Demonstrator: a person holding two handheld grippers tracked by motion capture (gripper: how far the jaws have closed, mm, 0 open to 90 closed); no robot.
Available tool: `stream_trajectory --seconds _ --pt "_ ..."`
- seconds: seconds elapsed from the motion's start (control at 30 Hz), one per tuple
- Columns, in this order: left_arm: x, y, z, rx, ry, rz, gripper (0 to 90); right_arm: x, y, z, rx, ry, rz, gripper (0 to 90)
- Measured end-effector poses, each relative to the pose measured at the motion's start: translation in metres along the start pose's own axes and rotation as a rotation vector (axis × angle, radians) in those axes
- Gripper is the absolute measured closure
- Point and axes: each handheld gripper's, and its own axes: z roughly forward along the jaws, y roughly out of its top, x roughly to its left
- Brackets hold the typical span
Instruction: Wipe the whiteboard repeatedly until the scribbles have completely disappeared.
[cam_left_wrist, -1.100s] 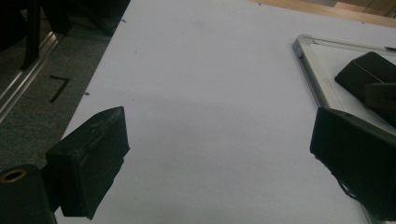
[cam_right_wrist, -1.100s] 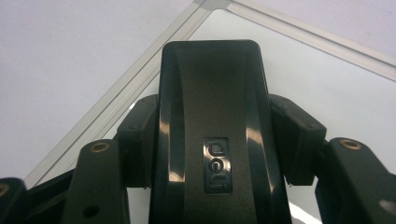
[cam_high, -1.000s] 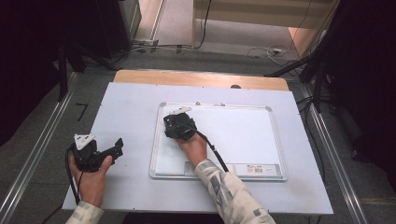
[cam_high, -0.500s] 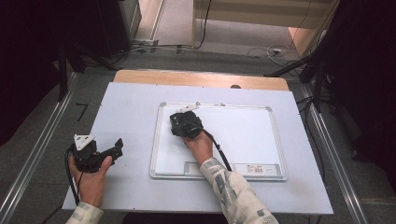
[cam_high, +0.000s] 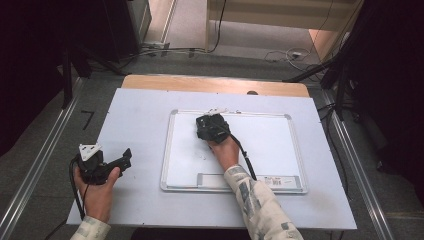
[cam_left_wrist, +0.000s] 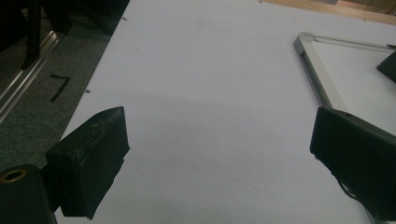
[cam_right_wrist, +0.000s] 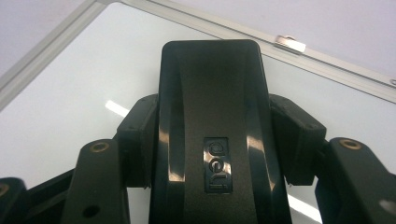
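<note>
A whiteboard (cam_high: 280, 145) with a silver frame lies flat on the white table (cam_high: 140, 120). My right gripper (cam_high: 211, 126) rests on the board near its top left part, shut on a black board eraser (cam_right_wrist: 212, 126). In the right gripper view both pads press the eraser's sides, and its face lies on the board (cam_right_wrist: 60, 102). My left gripper (cam_high: 125, 156) sits on the table left of the board, held in a hand. Its jaws stand wide apart with nothing between them, and its fingers (cam_left_wrist: 91, 163) point toward the board's left frame (cam_left_wrist: 317, 79).
A wooden strip (cam_high: 215, 84) runs along the table's far edge. Metal rails (cam_high: 45, 160) flank the table on grey floor. A black cable (cam_high: 246, 159) trails from the right gripper across the board. A barcode label (cam_high: 282, 181) sits at the board's lower right.
My right gripper has slid to the right along the top of the board with the eraser in it. The left gripper has stayed where it was.
</note>
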Motion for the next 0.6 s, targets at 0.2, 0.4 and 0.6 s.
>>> stream_trajectory --seconds 0.2,0.4,0.6 --pt "-0.002 0.000 0.001 0.002 -0.001 0.005 4.8 -0.005 -0.007 -0.006 -0.002 -0.012 0.005 37.7" --pt "-0.004 0.001 0.001 0.002 -0.003 0.012 4.8 -0.001 -0.017 -0.016 -0.001 -0.017 -0.005 37.6" --pt "-0.009 0.001 0.003 0.003 -0.011 0.021 4.8 0.010 -0.024 -0.022 0.001 -0.011 -0.023 37.7"
